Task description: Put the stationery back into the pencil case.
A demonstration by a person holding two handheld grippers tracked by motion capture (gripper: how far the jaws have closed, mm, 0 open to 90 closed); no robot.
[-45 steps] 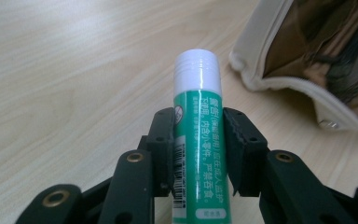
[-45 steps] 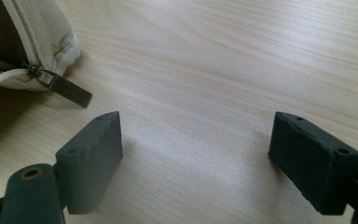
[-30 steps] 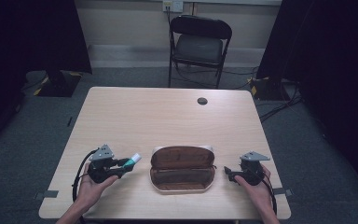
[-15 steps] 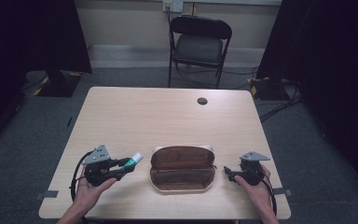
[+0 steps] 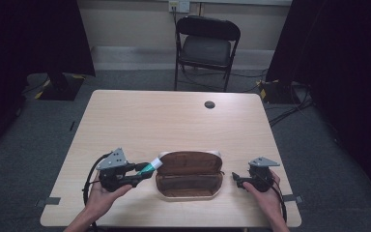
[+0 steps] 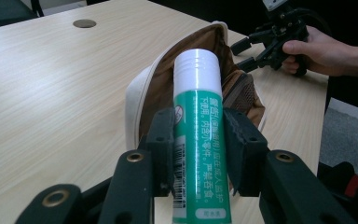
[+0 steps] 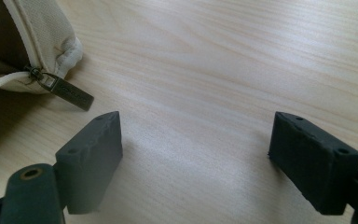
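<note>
My left gripper (image 5: 144,172) (image 6: 199,140) is shut on a green glue stick (image 5: 150,167) (image 6: 198,135) with a white cap. The cap points at the left end of an open brown pencil case (image 5: 189,175) (image 6: 223,70) with a cream rim, lying at the table's front middle. My right gripper (image 5: 238,180) (image 7: 196,154) rests low over the bare table to the right of the case, open with nothing between its fingers. The case's zipper pull (image 7: 67,93) lies just beyond its left finger (image 7: 93,154). In the left gripper view, the right gripper (image 6: 261,44) sits past the case in a hand.
A small dark round disc (image 5: 209,104) (image 6: 84,23) sits in the wooden table (image 5: 174,121) near its far edge. A black folding chair (image 5: 205,46) stands behind the table. Dark curtains hang on both sides, and cables lie on the floor at the right.
My left gripper has carried the glue stick a little to the right, bringing its cap up to the case's left end. The right gripper has stayed put.
</note>
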